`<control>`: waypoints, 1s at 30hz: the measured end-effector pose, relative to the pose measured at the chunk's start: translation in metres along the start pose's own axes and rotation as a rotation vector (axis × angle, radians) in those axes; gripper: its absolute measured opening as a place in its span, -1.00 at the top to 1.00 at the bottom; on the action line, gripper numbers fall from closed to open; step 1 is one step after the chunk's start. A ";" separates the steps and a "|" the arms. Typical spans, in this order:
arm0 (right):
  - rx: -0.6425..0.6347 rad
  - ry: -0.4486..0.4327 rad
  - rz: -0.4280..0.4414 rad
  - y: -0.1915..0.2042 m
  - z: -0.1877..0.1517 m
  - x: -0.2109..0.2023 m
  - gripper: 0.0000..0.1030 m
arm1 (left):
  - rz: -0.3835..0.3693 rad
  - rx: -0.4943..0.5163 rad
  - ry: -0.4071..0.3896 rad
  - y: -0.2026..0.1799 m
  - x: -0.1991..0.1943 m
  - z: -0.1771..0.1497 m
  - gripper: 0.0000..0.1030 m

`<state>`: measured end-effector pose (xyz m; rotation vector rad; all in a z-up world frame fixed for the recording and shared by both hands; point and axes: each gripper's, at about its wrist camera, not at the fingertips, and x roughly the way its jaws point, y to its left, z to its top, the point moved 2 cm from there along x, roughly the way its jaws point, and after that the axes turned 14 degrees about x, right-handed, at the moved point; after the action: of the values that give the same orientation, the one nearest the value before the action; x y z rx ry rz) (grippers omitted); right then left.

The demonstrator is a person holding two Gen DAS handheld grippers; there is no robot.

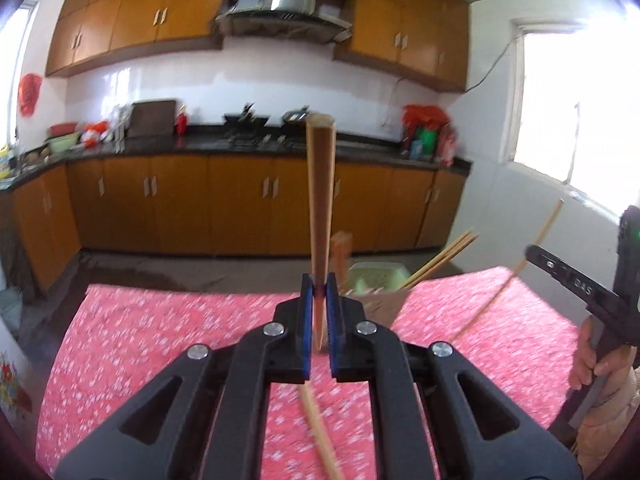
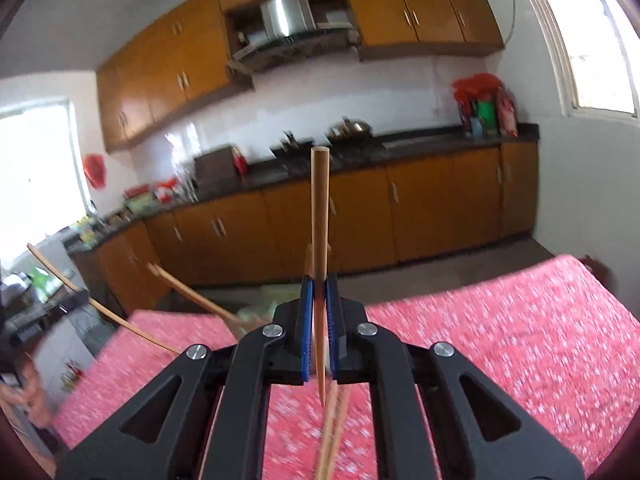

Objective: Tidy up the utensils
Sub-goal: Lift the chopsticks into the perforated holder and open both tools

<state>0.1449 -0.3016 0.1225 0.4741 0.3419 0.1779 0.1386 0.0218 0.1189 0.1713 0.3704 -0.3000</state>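
Observation:
My left gripper (image 1: pixel 320 292) is shut on a wooden chopstick (image 1: pixel 320 200) that stands upright between the blue pads, above the pink flowered tablecloth (image 1: pixel 160 340). My right gripper (image 2: pixel 320 300) is shut on another wooden chopstick (image 2: pixel 320 216), also upright, tip down. A pale green utensil basket (image 1: pixel 378 274) stands at the table's far edge with several chopsticks (image 1: pixel 444 258) leaning out of it. In the right wrist view the basket (image 2: pixel 256 312) is blurred, behind the fingers. Loose chopsticks lie on the cloth below each gripper (image 1: pixel 320 436) (image 2: pixel 334 428).
The right gripper's body and hand show at the right edge of the left wrist view (image 1: pixel 592 292). Beyond the table are orange kitchen cabinets (image 1: pixel 240 200), a dark counter (image 1: pixel 360 146) with pots, and a bright window (image 1: pixel 580 112).

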 end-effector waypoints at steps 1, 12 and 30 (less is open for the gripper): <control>0.005 -0.023 0.029 0.008 0.009 -0.004 0.85 | -0.012 0.005 -0.027 -0.006 -0.002 0.010 0.84; -0.028 -0.215 0.053 0.046 0.031 0.030 0.85 | 0.018 -0.013 -0.121 -0.021 0.050 0.054 0.84; -0.018 -0.085 0.004 0.034 0.004 0.070 0.48 | -0.001 -0.061 -0.070 -0.015 0.101 0.030 0.56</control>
<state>0.2079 -0.2560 0.1221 0.4628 0.2561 0.1644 0.2334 -0.0243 0.1061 0.0999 0.3095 -0.2945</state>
